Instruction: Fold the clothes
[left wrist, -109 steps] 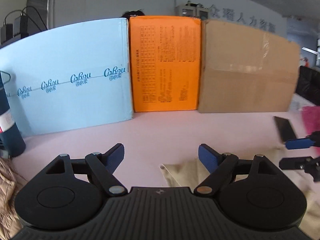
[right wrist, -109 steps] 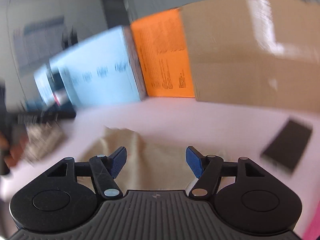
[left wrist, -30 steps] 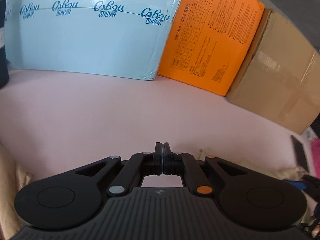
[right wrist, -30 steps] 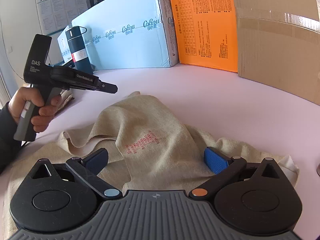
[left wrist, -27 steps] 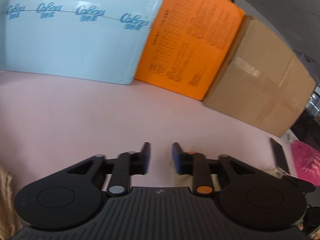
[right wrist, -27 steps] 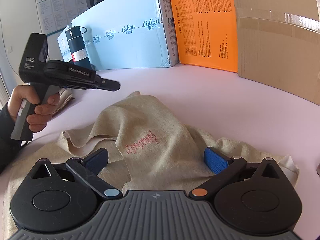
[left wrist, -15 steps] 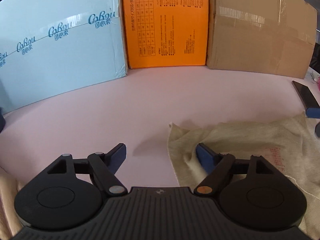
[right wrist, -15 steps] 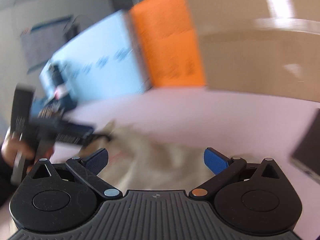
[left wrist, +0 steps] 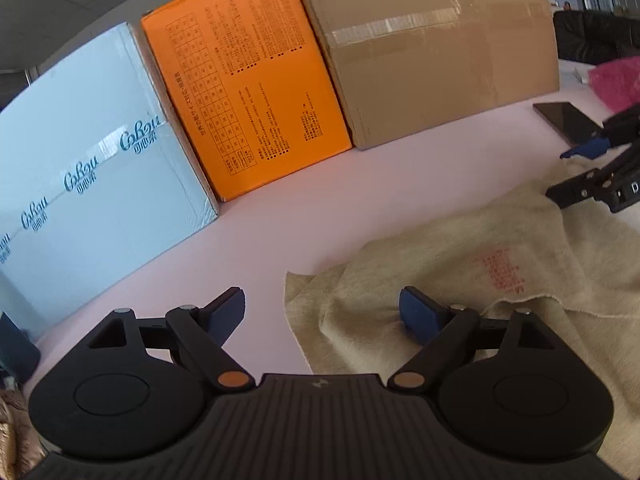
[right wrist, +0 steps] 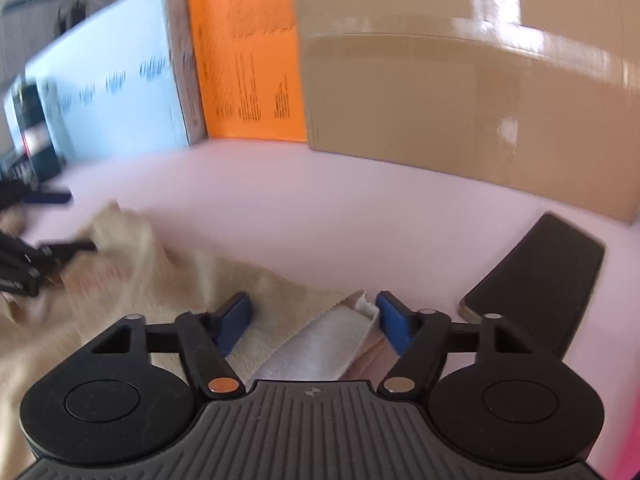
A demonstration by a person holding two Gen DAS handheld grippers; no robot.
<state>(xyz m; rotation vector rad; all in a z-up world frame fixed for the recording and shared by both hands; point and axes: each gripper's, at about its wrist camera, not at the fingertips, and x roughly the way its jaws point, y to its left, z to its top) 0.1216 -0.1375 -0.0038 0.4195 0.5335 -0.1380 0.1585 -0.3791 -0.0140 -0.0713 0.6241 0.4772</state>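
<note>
Tan cloth (left wrist: 460, 248) spread flat on pink worktop (left wrist: 304, 204). Left claw (left wrist: 322, 312) wide, just been opening, cloth corner between blue pads, not pinched. Right claw (right wrist: 314, 316) half open, just been closing around cloth edge.

Each matte black plastic two-finger gripper, left (left wrist: 322, 310) and right (right wrist: 314, 316), is built from ribbed housing, round side discs, orange and silver pivot screws, and blue pads (left wrist: 416, 312).
</note>
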